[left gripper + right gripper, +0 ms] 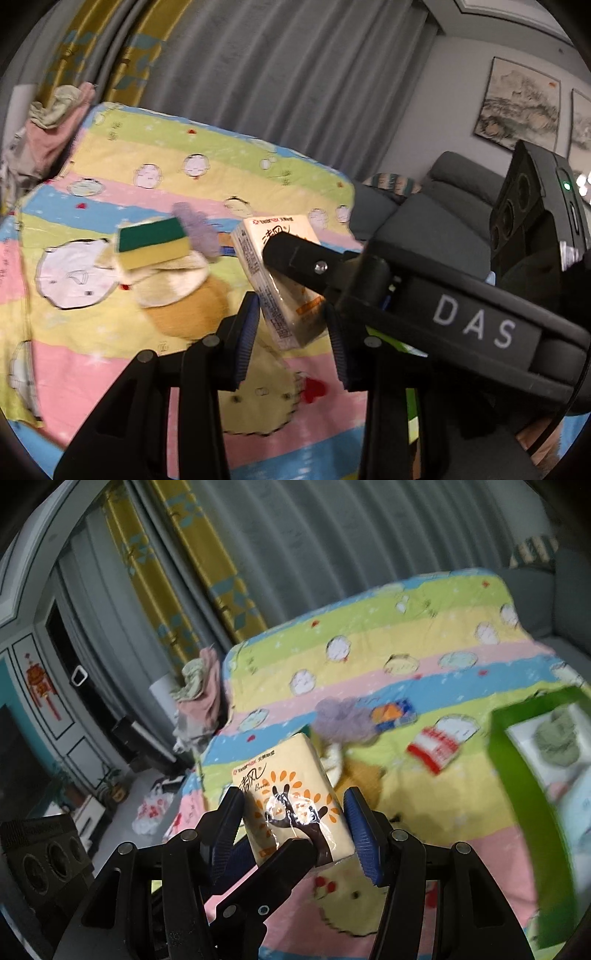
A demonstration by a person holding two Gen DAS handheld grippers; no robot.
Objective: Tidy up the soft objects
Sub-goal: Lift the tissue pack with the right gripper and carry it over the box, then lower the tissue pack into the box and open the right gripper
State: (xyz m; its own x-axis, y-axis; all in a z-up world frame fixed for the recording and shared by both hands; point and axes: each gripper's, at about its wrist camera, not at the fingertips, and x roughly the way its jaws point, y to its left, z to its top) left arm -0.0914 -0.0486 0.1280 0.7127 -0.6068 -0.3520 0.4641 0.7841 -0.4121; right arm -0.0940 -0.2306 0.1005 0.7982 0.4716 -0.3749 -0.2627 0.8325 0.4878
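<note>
A cream tissue pack with an orange tree print (295, 797) is held above the striped quilt (155, 155). My right gripper (295, 823) is shut on the tissue pack, blue pads on both sides. In the left wrist view the pack (277, 273) hangs tilted, held by the right gripper's black finger (295, 258). My left gripper (291, 339) is open below the pack, its pads apart from it. A green-and-yellow sponge (153, 243) rests on a tan plush (184, 295), beside a purple fluffy item (199, 232).
A green-rimmed bin (524, 782) holding a greenish soft item stands at the right. A red-white packet (436, 749) and an orange-blue packet (395, 710) lie on the quilt. A pile of clothes (55, 122) sits at the far left edge. A grey sofa (443, 206) stands behind.
</note>
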